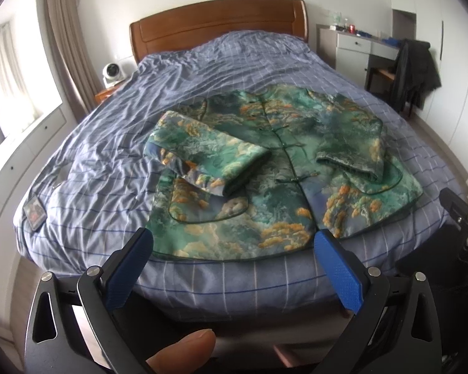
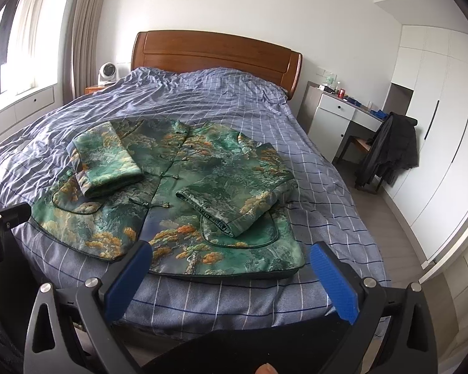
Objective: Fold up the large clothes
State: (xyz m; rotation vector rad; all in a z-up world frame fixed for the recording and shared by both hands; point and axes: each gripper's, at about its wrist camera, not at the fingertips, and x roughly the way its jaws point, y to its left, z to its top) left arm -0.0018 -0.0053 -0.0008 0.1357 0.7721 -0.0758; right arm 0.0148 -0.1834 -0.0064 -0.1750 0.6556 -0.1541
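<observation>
A green, padded-looking jacket [image 1: 284, 168] lies face up near the foot of the bed [image 1: 109, 155], both sleeves folded across its front. My left fingers [image 1: 234, 249] and right fingers [image 2: 231, 265] are spread wide and empty. It looks soft, bulky and slippery; I'd grip the hem corners.

soft daylight from blown-out window [image 1: 3, 71], sharp centre, fisheye-bent dark edges
</observation>
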